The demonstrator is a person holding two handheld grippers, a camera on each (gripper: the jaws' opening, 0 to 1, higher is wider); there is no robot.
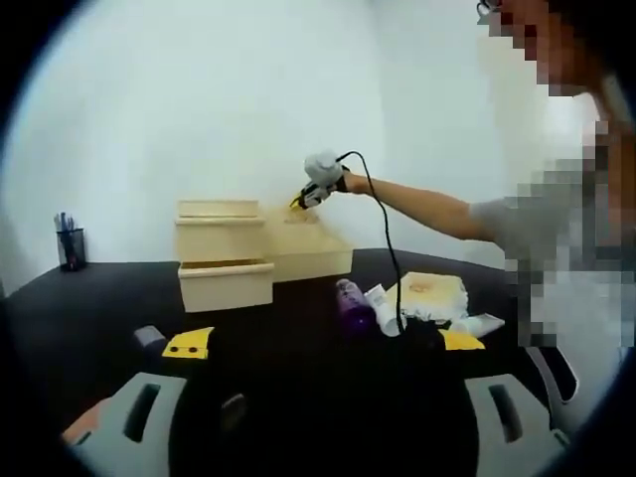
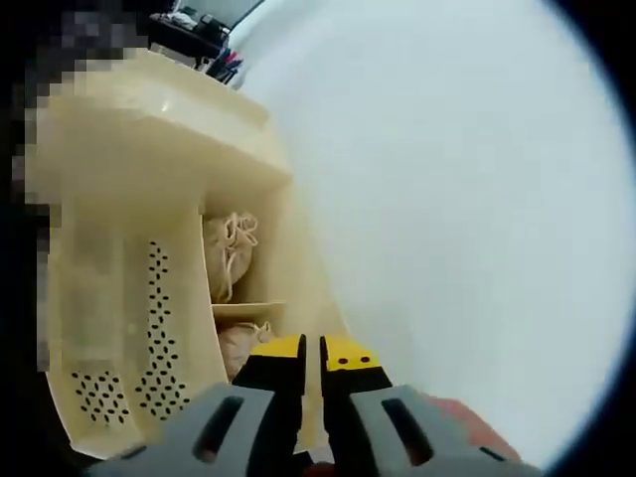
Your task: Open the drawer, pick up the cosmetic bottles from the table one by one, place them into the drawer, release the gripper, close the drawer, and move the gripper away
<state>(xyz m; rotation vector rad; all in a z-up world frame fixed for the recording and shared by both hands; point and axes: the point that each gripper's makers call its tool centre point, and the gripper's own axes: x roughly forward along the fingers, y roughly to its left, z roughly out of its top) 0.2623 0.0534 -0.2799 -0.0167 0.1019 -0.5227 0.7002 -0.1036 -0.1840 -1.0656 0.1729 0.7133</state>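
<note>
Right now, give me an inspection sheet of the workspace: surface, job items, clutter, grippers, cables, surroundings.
Surface: dark table, no spills seen.
Job's things: cream drawer unit, lowest drawer pulled out; purple bottle lying on the table with white tubes beside it.
Clutter: yellow-and-white pack behind the bottles; pen cup at the far left; a small dark item near the front.
Grippers: left gripper low over the table, jaws wide apart, holding nothing; right gripper over the organiser tray, yellow tips nearly together, nothing between them.
Cables: black cable hanging from the right gripper to the table.
Surroundings: white wall; a person at the right.
</note>
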